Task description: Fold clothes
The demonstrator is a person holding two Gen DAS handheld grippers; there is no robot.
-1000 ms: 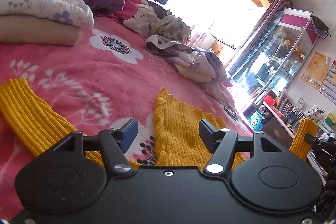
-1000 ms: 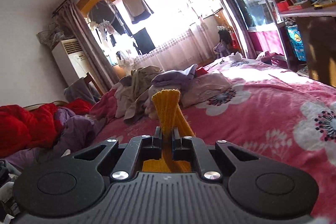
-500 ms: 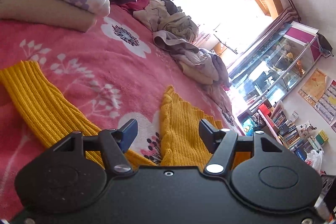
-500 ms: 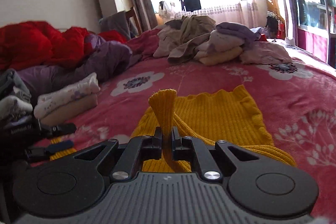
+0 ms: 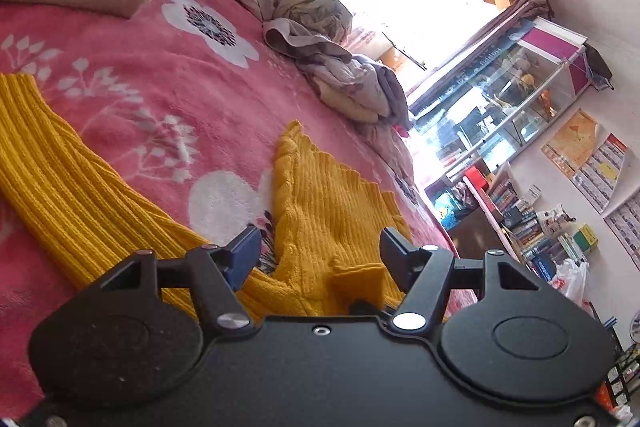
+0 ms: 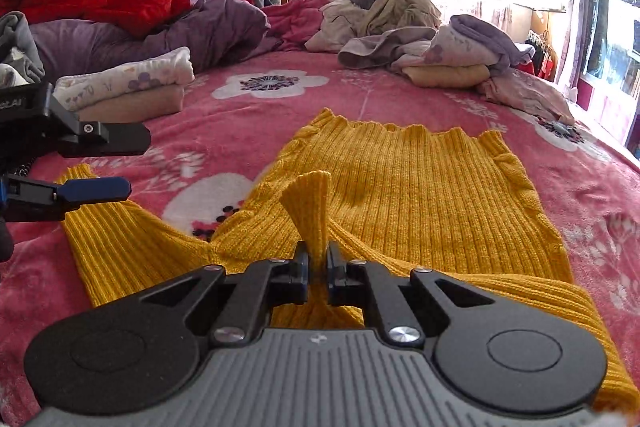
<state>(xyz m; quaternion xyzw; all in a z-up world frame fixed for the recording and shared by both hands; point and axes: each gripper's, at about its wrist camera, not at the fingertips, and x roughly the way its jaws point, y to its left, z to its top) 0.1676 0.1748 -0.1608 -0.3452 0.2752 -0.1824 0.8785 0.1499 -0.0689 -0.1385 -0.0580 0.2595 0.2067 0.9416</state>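
Observation:
A yellow ribbed sweater [image 6: 420, 183] lies spread on the pink flowered bedspread [image 6: 248, 115], hem toward the far side. My right gripper [image 6: 318, 261] is shut on the cuff of its right sleeve [image 6: 310, 211], which is drawn across over the body. The left sleeve [image 5: 60, 171] stretches out flat to the left. My left gripper [image 5: 318, 247] is open just above the sweater [image 5: 328, 195] near its left shoulder, with nothing between its fingers. That same left gripper [image 6: 100, 163] shows at the left edge of the right wrist view, above the left sleeve.
Folded clothes [image 6: 132, 87] are stacked at the left. A heap of unfolded clothes [image 6: 432, 43] lies at the far side of the bed. Red and purple bedding [image 6: 120, 7] is piled at the back left. Shelves with books [image 5: 532, 223] stand beyond the bed's right edge.
My right gripper has carried the sleeve cuff down and leftward over the sweater's body. The left gripper has tilted and stayed open near the shoulder.

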